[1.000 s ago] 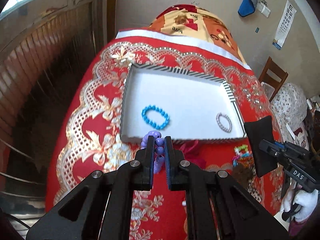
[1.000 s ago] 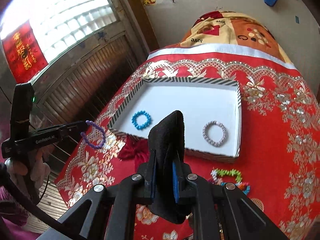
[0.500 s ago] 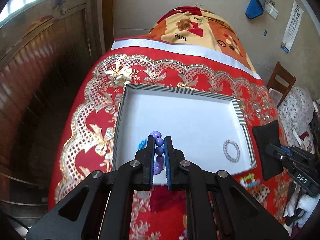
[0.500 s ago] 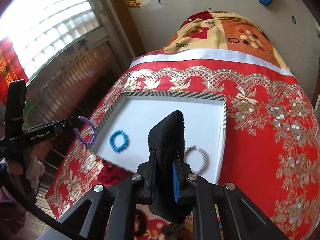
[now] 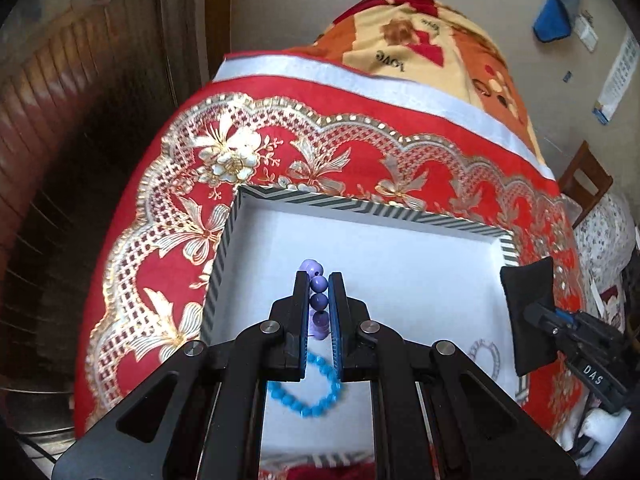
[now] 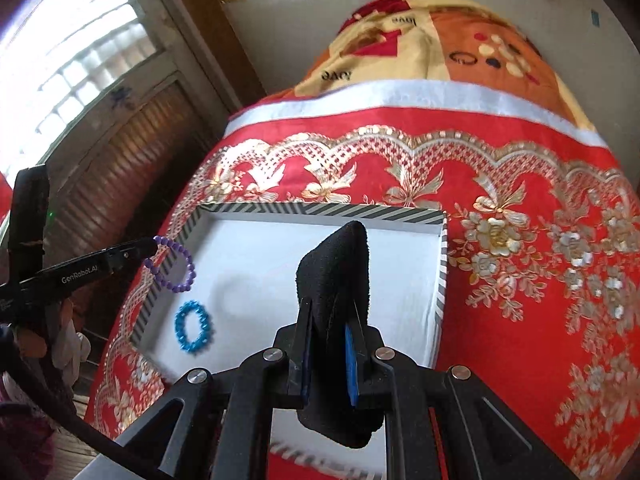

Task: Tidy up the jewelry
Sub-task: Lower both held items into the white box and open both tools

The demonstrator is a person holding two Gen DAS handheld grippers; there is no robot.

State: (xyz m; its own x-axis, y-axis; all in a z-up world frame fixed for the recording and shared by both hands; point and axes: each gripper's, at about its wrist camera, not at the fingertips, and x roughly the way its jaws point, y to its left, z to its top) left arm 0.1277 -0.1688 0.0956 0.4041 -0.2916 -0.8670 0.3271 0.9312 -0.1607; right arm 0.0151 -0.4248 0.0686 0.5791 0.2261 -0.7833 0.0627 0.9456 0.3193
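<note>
A purple beaded bracelet point(image 5: 318, 295) is clamped in the closed left tool point(image 5: 319, 280), above the white striped-rim tray point(image 5: 360, 206) holding a blue beaded bracelet point(image 5: 305, 394). The right tool point(image 6: 330, 308) grips a black cloth point(image 6: 334, 268).

Bright window point(image 6: 68, 56), beige wall point(image 5: 300, 0), wooden chair point(image 5: 586, 178)

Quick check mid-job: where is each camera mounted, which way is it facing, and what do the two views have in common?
Left wrist: on the left tool, looking down its fingers into the white tray; purple bracelet clamped, right tool at right.
Right wrist: on the right tool, facing the tray; black cloth clamped, left tool at left.
Shared: tray, blue bracelet, red cloth.
</note>
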